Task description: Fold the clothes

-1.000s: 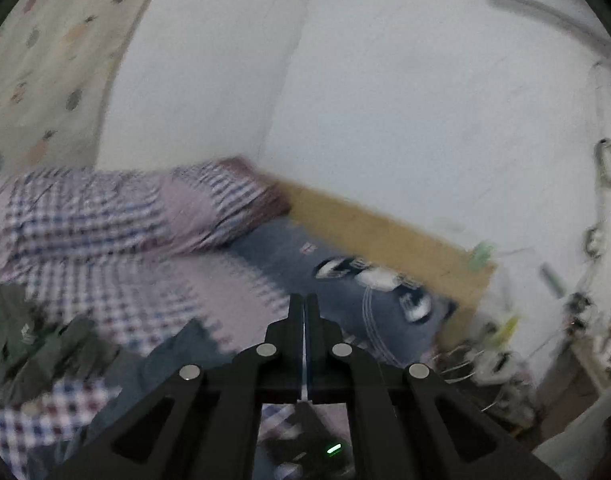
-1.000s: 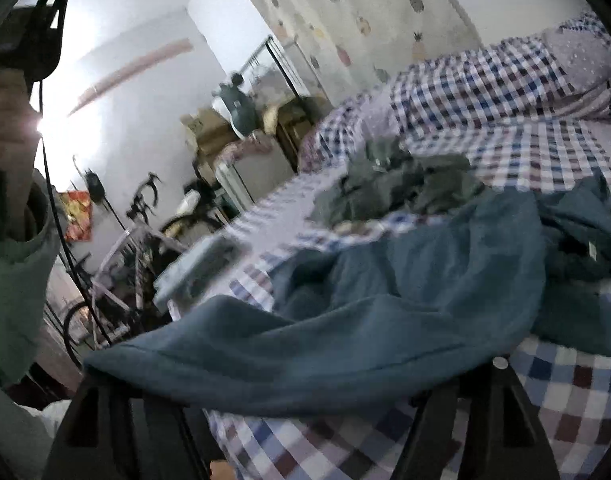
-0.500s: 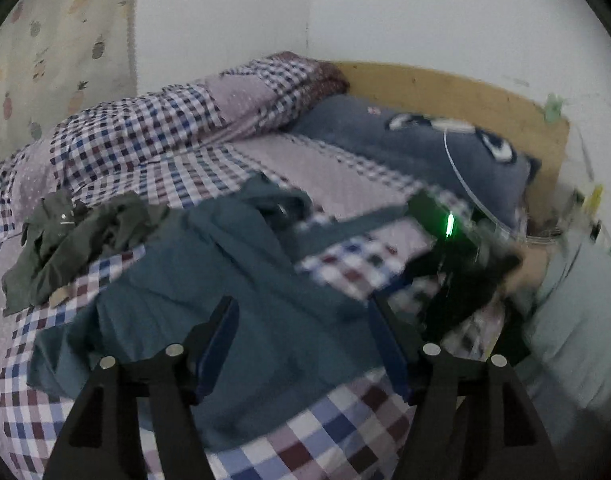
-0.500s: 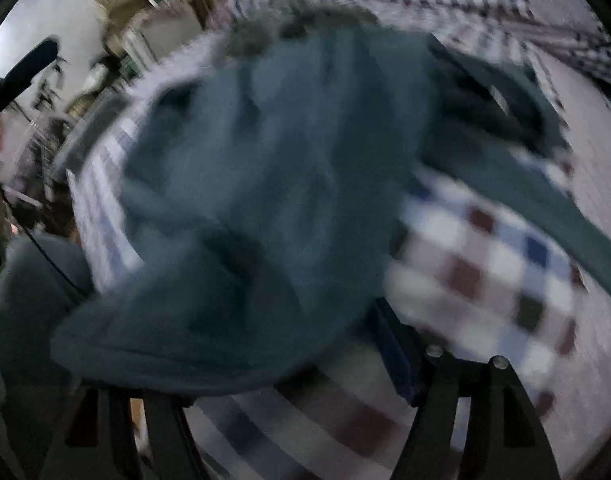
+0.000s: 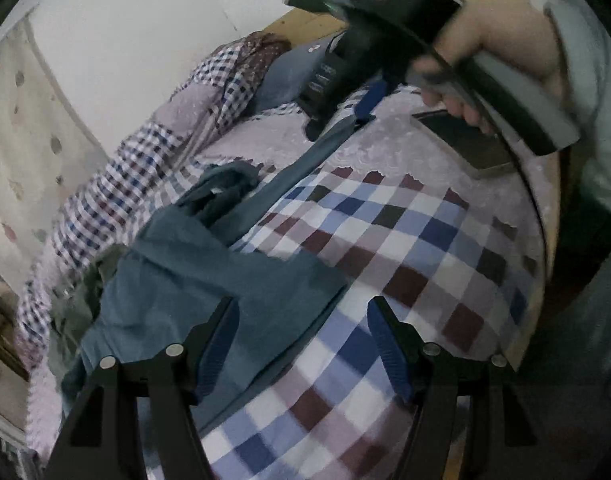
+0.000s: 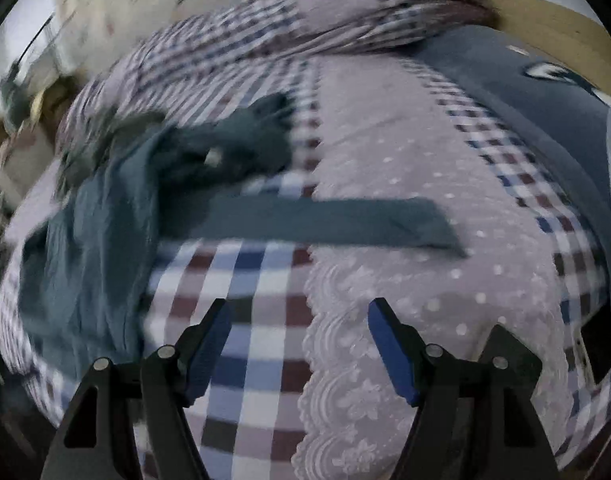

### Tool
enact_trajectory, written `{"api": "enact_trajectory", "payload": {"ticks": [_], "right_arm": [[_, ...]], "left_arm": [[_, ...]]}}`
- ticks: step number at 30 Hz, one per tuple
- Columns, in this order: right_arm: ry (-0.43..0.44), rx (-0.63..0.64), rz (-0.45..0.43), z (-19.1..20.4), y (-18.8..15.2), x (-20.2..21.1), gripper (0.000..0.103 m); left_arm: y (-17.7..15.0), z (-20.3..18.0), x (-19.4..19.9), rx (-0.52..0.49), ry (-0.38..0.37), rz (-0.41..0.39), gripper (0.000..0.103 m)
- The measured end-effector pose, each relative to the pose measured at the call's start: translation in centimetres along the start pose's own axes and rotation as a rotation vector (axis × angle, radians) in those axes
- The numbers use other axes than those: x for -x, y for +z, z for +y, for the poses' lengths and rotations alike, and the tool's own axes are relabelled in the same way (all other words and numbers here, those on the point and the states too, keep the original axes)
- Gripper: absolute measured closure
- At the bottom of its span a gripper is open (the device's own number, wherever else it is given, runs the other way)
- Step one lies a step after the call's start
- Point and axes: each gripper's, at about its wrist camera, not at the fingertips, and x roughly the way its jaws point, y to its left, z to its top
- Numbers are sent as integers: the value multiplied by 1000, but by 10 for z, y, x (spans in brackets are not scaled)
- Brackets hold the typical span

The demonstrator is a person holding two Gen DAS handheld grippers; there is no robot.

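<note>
Here the teal garment lies crumpled on the checked bed; left tool and right tool hover above it, jaws apart, empty.

**Blue top spread on the checked bed**

A blue-green top lies on the checked bedspread. One long sleeve stretches up toward the right gripper, held in a hand. The left gripper is low, jaws wide apart, with the top's edge under its left finger. A dark phone lies near the hand.
</note>
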Motion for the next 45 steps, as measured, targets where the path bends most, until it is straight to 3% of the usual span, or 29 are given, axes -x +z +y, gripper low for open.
{"api": "enact_trajectory", "payload": {"ticks": [4,8,13,14,15,21,29,32,37,40,45], "right_arm": [[25,-13,-44,4,6,6,29],[47,5,-58,14,5,9,29],[62,-20,-76,8,3,14,29],[64,-33,-82,5,4,15,29],[67,-46,-88,3,5,16,29],[83,-87,-110,-5,6,21,29],[142,-95,-126,-1,7,24,28],[161,-76,-127,7,8,23,29],[194,-38,-124,26,10,19,29],[243,-20,-122,44,12,15,29],[374,99,-92,109,14,1,29]], "left_arm": [[11,-5,-18,49,64,-7,32],[14,-4,-39,84,97,51,36],[8,-5,-51,91,47,82,79],[8,-6,-52,89,45,85,93],[8,-2,-53,105,38,89,95],[13,50,-25,348,-56,14,99],[4,196,35,886,-196,-200,99],[-19,248,50,1030,-181,-256,99],[-80,331,76,1217,-38,-334,99],[-103,362,85,1237,2,-363,99],[-112,395,106,1234,24,-419,100]]}}
